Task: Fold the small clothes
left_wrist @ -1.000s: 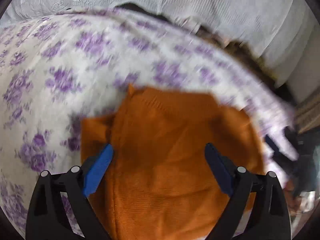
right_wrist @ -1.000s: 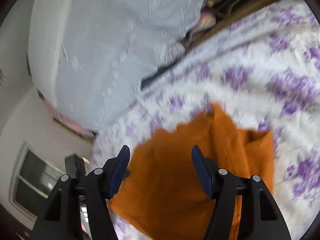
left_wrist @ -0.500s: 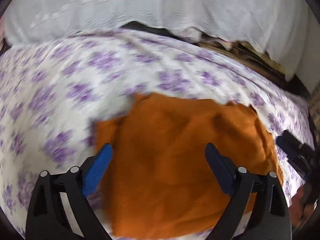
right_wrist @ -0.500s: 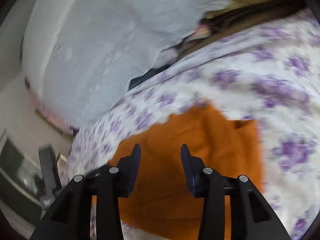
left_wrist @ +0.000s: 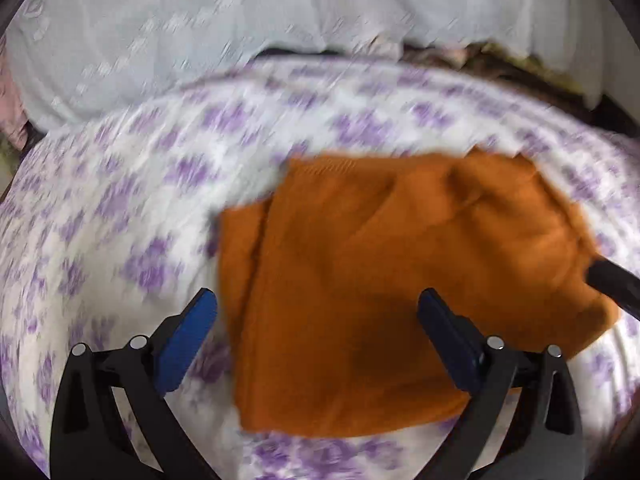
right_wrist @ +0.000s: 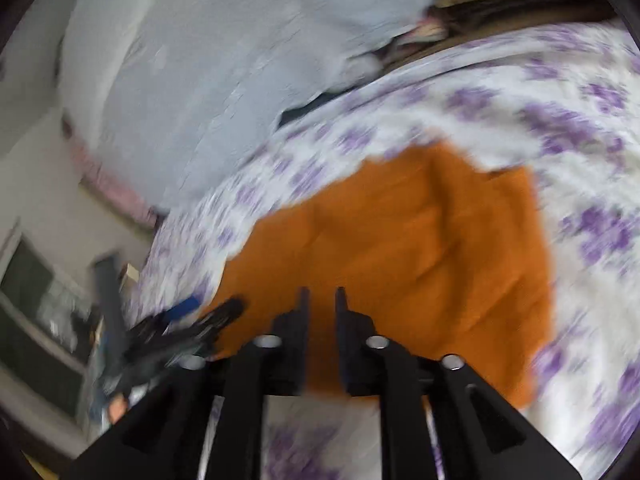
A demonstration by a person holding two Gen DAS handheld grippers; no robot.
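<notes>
Purple-flowered bedding [left_wrist: 132, 216] covers the bed I work on, a pale blue quilt [left_wrist: 168, 32] bunched behind it. On that sheet lies the orange knit garment [left_wrist: 384, 280], already doubled into a rough rectangle, one layer's edge showing along its left side. My left claw [left_wrist: 316, 330] hangs above its near edge, jaws opening wide and gripping nothing, so I judge it is free to take that edge. My right claw [right_wrist: 321, 308] points at the opposite edge, jaws closing to a narrow gap over the knit; whether cloth is caught between them I cannot tell.
</notes>
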